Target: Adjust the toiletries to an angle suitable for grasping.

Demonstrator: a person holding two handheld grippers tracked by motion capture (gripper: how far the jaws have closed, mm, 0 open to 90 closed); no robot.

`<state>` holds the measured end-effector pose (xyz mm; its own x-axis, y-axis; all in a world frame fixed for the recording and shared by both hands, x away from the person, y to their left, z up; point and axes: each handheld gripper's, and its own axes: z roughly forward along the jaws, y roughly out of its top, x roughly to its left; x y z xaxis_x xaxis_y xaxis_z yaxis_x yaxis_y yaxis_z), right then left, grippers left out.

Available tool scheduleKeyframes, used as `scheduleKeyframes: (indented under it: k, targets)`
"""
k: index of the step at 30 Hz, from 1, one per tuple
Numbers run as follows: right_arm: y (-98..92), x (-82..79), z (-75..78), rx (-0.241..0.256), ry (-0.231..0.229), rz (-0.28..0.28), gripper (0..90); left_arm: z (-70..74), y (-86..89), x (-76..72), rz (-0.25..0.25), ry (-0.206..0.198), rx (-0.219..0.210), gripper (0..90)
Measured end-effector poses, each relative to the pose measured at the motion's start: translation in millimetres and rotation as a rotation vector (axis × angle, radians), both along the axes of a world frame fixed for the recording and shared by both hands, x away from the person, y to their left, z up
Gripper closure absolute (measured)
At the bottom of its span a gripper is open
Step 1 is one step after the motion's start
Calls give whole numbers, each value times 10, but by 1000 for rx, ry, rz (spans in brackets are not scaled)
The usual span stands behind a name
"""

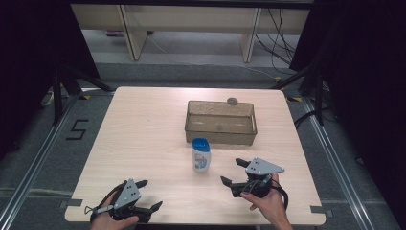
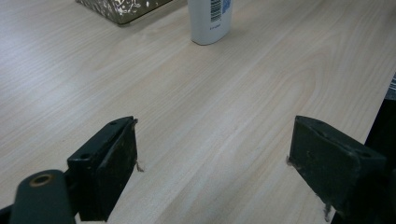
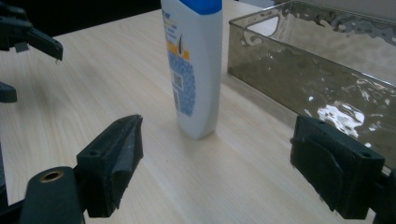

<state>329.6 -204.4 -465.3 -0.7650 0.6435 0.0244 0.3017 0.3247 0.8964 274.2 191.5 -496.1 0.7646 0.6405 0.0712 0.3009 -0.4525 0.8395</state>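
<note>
A white bottle with a blue cap stands upright near the middle of the wooden table. Just behind it sits a smoky see-through bin, with nothing inside that I can make out. My right gripper is open, to the right of the bottle and in front of it, and its jaws point at the bottle with the bin at the right. My left gripper is open near the table's front left edge, with bare wood between its jaws; the bottle's base stands farther off.
A small round grey object lies on the table just behind the bin. The left gripper's jaws show far off in the right gripper view. Dark stands and cables flank the table on the floor. The table's left half is bare wood.
</note>
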Motion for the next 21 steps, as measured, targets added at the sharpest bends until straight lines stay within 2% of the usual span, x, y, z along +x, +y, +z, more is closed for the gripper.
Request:
scheduleKeyframes:
  k: [2, 3, 4, 6, 8, 10, 14, 15, 18, 19, 21]
  targets:
    - [26, 32, 1, 19, 6, 11, 179, -9, -12, -6, 5, 7, -23, 147]
    - [32, 33, 11, 12, 6, -1, 178, -7, -8, -3, 3, 7, -16, 147]
    - [30, 59, 16, 2, -4, 10, 175, -8, -9, -1, 2, 5, -14, 147]
    - [55, 79, 14, 12, 2, 3, 172, -9, -10, -3, -5, 14, -14, 147]
    - [70, 128, 14, 4, -11, 25, 170, -9, -11, -3, 2, 8, -15, 147]
    - [94, 148, 9, 0, 6, 27, 167, -8, -11, -4, 1, 7, -14, 147]
    - [161, 209, -15, -13, -11, 38, 166, -9, -9, -2, 1, 7, -14, 147]
    - [174, 208, -15, -12, 4, 36, 166, -8, -11, -4, 0, 8, -15, 147]
    - [207, 267, -13, -24, -13, 56, 163, -12, -9, 0, 1, 7, -16, 147]
    - [224, 264, -17, -12, 4, 50, 163, -13, -11, 0, 2, 4, -17, 147]
    - [243, 303, -24, -9, -4, 53, 162, -9, -11, -5, 0, 9, -14, 147]
